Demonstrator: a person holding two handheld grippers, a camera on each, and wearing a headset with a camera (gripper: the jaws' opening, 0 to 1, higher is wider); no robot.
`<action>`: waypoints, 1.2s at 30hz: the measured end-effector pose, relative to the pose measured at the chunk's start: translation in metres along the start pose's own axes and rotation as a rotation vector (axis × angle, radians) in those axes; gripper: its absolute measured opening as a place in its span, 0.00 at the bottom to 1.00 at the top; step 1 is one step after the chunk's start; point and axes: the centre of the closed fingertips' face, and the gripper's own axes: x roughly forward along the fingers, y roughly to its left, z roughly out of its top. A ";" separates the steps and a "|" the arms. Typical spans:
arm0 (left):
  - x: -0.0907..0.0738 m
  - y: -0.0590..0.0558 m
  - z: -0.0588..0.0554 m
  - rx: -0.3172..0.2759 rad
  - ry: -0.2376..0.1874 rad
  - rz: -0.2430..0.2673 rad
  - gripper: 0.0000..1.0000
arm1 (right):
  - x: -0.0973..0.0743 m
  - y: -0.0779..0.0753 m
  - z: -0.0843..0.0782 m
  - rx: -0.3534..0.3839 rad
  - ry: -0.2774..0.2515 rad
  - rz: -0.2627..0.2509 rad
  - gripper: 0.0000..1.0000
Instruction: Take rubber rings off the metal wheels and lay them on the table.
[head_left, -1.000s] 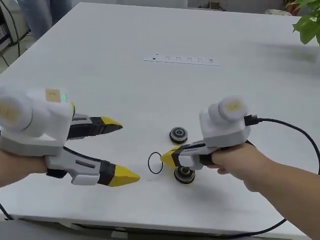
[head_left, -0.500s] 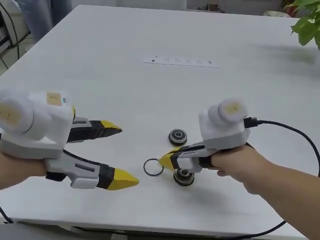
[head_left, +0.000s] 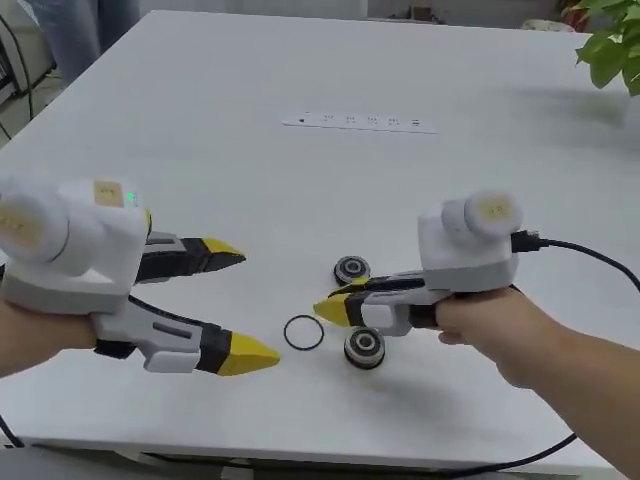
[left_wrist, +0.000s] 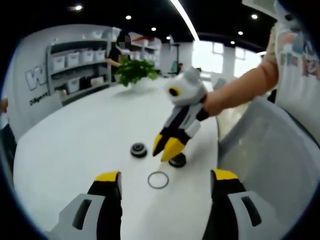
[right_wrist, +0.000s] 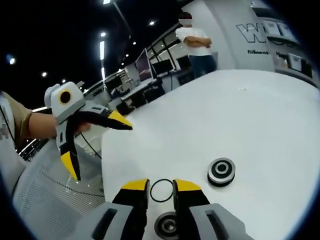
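One thin black rubber ring (head_left: 303, 333) lies flat on the white table (head_left: 200, 140), just ahead of the tips of the right gripper (head_left: 328, 311) and touching neither wheel, so that much of the job looks done. Two small round metal wheels remain: the nearer metal wheel (head_left: 364, 346) sits low beside and partly under that gripper's jaws, and the farther metal wheel (head_left: 352, 270) stands a little beyond the jaws on their other side. Both wheels show a dark band around the rim. On the farther one this reads to me as a ring still fitted, though the pictures are too small to be sure, and I cannot tell from which wheel the loose ring comes. At least one more ring probably has to be pulled and laid down. The right hand (head_left: 485, 325) holds its gripper low and roughly level over the table. Its jaws are parted by a narrow gap through which the ring shows in the right gripper view, and they grip nothing. The left gripper (head_left: 240, 300) is held back from the work, level and pointed at the ring. Its jaws are spread wide with nothing between them, and the ring and both wheels lie ahead of its tips, apart from them
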 end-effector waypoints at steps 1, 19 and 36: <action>0.001 0.000 0.000 -0.001 0.000 -0.001 0.73 | -0.001 0.000 0.001 0.000 -0.004 -0.001 0.18; 0.012 -0.001 0.006 0.015 0.007 -0.022 0.73 | -0.033 0.003 0.005 -0.132 -0.044 -0.001 0.31; 0.031 -0.003 0.010 0.028 0.017 -0.054 0.72 | -0.058 -0.006 -0.012 -0.241 -0.014 -0.011 0.37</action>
